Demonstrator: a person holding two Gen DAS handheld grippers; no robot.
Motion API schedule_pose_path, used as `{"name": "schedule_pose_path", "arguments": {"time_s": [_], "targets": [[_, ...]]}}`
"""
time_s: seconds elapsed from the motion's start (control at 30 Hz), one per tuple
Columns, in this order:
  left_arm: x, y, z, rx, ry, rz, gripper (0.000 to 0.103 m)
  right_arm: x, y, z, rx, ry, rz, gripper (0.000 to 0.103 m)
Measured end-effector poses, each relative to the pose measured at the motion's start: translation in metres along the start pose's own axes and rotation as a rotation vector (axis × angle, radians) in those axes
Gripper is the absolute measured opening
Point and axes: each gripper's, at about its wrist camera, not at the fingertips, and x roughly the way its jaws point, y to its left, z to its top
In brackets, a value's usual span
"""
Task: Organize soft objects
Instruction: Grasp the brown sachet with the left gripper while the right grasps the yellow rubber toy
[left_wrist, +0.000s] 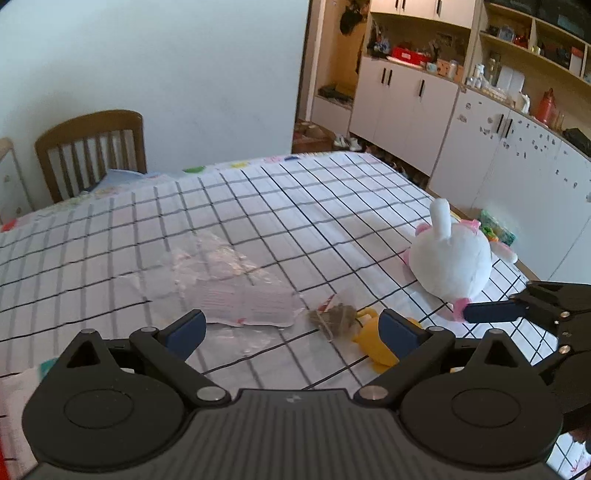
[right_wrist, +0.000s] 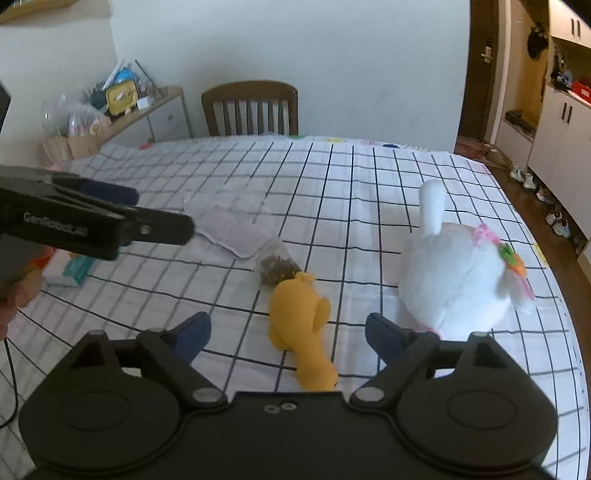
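Both grippers hang over the table (right_wrist: 369, 177), jaws wide apart, holding nothing. The right gripper (right_wrist: 288, 334) is near the yellow toy (right_wrist: 299, 325). The white bunny (right_wrist: 454, 280) lies right of it. A small bag (right_wrist: 275, 267) touches the toy's far end. The left gripper (left_wrist: 291, 330) has a flat packet (left_wrist: 240, 299) just ahead. Its side reads something like "GenRobot.AI".

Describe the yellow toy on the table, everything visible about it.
The yellow toy is a small, smooth, matte figure, rubbery or soft-looking, with a rounded body, a stubby limb on its side and a narrower end toward the camera. It lies on its side on the checked tablecloth, just in front of the open right gripper, untouched. A small clear bag of brown bits lies at its far end; the white plush sits apart, to its right.
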Motion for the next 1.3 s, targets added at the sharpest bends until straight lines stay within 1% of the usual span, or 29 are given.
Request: {"name": "schedule_pose_path", "arguments": {"time_s": [0.1, 0.23, 0.4, 0.43, 0.5, 0.53, 0.57, 0.63, 0.77, 0.83, 0.87, 0.93, 1.0, 1.07, 1.13, 1.2, 1.23, 1.27, 1.3], "targets": [[0.019, -0.007, 0.000, 0.015, 0.014, -0.011, 0.100, 0.012, -0.005, 0.000, -0.005, 0.019, 0.006, 0.084], [0.042, -0.013, -0.001, 0.031, 0.039, -0.002, 0.100, 0.024, -0.008, -0.001, -0.011, 0.030, 0.012, 0.079], [0.061, -0.017, -0.001, 0.040, 0.062, -0.023, 0.100, 0.032, -0.013, -0.003, 0.003, 0.040, 0.023, 0.074], [0.064, -0.018, -0.001, 0.044, 0.061, -0.024, 0.099, 0.034, -0.014, -0.004, 0.005, 0.043, 0.026, 0.072], [0.068, -0.019, -0.001, 0.045, 0.065, -0.035, 0.091, 0.036, -0.014, -0.005, 0.004, 0.048, 0.026, 0.069], [0.071, -0.020, -0.001, 0.047, 0.071, -0.039, 0.084, 0.038, -0.013, -0.005, 0.001, 0.050, 0.025, 0.068], [0.073, -0.020, 0.000, 0.049, 0.076, -0.043, 0.081, 0.038, -0.013, -0.005, -0.002, 0.049, 0.022, 0.066], [0.076, -0.022, 0.001, 0.053, 0.073, -0.055, 0.079, 0.040, -0.014, -0.005, -0.002, 0.051, 0.023, 0.064], [0.081, -0.027, 0.003, 0.064, 0.083, -0.089, 0.062, 0.042, -0.013, -0.006, -0.001, 0.049, 0.018, 0.053], [0.082, -0.029, 0.005, 0.068, 0.080, -0.096, 0.060, 0.042, -0.012, -0.006, -0.007, 0.048, 0.014, 0.050], [0.082, -0.029, 0.005, 0.062, 0.080, -0.102, 0.057, 0.043, -0.011, -0.006, -0.012, 0.047, 0.011, 0.050], [0.082, -0.026, 0.007, 0.032, 0.083, -0.130, 0.053, 0.043, -0.011, -0.006, -0.018, 0.047, 0.004, 0.047], [0.081, -0.023, 0.008, 0.010, 0.080, -0.131, 0.053, 0.044, -0.012, -0.005, -0.012, 0.045, -0.001, 0.042], [0.080, -0.020, 0.009, 0.002, 0.077, -0.116, 0.053, 0.042, -0.015, -0.005, 0.002, 0.039, 0.008, 0.034], [0.081, -0.017, 0.009, 0.000, 0.084, -0.117, 0.053, 0.039, -0.018, -0.006, 0.014, 0.029, 0.008, 0.031], [0.084, -0.019, 0.008, 0.024, 0.095, -0.112, 0.053, 0.037, -0.020, -0.007, 0.011, 0.026, 0.010, 0.029], [0.085, -0.020, 0.008, 0.031, 0.101, -0.111, 0.051, 0.035, -0.019, -0.008, 0.000, 0.023, 0.003, 0.028], [0.087, -0.021, 0.007, 0.032, 0.109, -0.113, 0.044, 0.034, -0.018, -0.008, -0.004, 0.021, -0.002, 0.027], [0.089, -0.021, 0.007, 0.031, 0.121, -0.116, 0.041, 0.034, -0.018, -0.008, -0.006, 0.021, -0.002, 0.027]]}}
